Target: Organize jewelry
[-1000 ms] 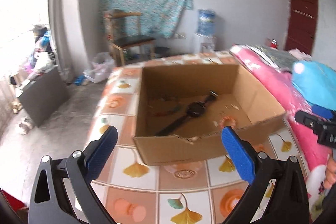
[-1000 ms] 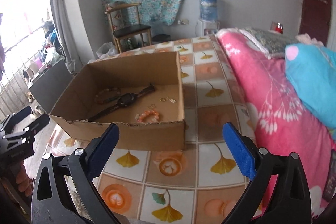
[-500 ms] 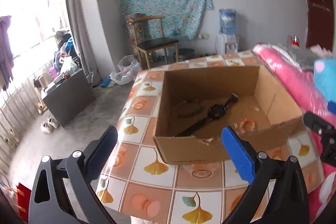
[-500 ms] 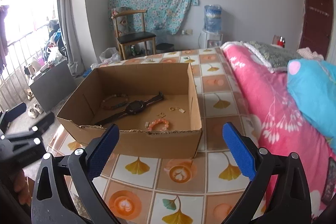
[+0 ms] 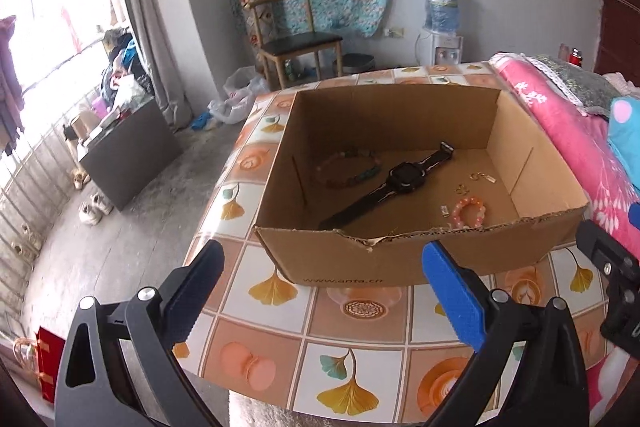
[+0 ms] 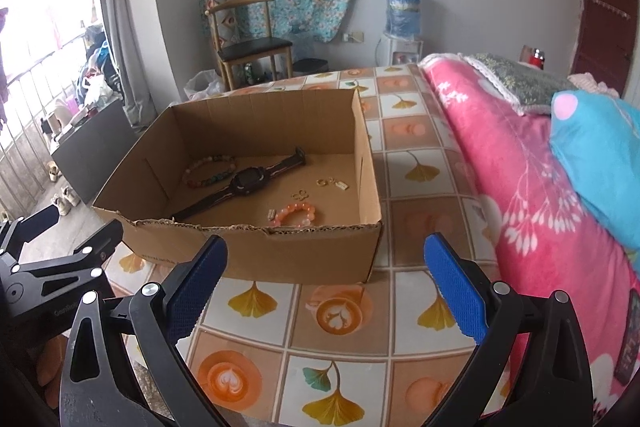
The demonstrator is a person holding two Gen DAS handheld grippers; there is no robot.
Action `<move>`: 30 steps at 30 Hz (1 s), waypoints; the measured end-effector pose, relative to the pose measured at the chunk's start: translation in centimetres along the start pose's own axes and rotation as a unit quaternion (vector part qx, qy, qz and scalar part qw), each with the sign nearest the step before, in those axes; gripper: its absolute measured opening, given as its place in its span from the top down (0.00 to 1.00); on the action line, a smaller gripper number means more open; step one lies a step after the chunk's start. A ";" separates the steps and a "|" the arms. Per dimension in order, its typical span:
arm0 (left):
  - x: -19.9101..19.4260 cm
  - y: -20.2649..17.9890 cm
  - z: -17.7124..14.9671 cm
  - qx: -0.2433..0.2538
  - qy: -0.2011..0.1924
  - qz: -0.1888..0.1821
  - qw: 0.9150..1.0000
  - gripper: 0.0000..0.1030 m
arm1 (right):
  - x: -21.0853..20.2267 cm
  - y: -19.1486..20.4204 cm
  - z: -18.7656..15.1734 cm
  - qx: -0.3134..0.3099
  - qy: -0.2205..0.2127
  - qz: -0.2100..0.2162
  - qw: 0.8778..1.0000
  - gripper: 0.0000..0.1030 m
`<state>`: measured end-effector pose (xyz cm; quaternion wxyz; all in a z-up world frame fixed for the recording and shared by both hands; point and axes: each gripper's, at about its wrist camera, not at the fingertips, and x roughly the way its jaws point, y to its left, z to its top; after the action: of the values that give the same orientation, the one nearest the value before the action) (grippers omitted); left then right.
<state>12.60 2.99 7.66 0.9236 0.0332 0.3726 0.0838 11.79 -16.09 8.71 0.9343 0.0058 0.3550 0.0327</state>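
Observation:
An open cardboard box (image 5: 400,259) (image 6: 256,255) stands on a tiled, ginkgo-patterned table (image 5: 360,351) (image 6: 340,347). Inside lie a black watch (image 5: 400,181) (image 6: 244,183), a multicoloured bead bracelet (image 5: 348,169) (image 6: 210,169), a pink bead bracelet (image 5: 469,211) (image 6: 294,215) and small gold pieces (image 5: 476,181) (image 6: 324,185). My left gripper (image 5: 320,291) is open and empty, in front of the box's near wall. My right gripper (image 6: 324,287) is open too, short of the box's right corner. Each view shows the other gripper at its edge.
A pink floral quilt (image 6: 520,179) and a blue pillow (image 6: 596,163) lie along the table's right side. Beyond the table are a wooden chair (image 5: 296,39), a water dispenser (image 5: 440,23) and clutter by the window at left. The table's left edge drops to the floor.
Both grippers have pulled back and risen, so the box looks farther off and more of its inside shows. The things in the box have not moved.

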 end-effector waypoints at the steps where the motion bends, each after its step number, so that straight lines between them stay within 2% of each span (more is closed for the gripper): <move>1: 0.1 0.1 0.0 -0.003 0.002 0.001 1.000 0.05 | 0.2 0.1 0.0 -0.003 0.002 0.000 1.000 0.08; 11: 1.5 0.1 0.0 -0.018 0.037 0.003 0.999 0.05 | 1.3 0.2 0.1 0.008 0.025 0.013 1.000 0.08; 19: 1.9 -0.3 0.0 -0.007 0.041 -0.005 0.999 0.05 | 2.3 0.6 -0.2 0.009 0.046 0.020 0.999 0.08; 30: 1.6 -0.4 -0.1 -0.001 0.038 -0.021 0.999 0.05 | 2.2 0.6 -0.2 0.009 0.044 0.017 0.999 0.08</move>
<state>13.76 2.87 6.42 0.9105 0.0216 0.4075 0.0664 13.25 -15.35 7.17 0.9168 0.0188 0.3963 0.0451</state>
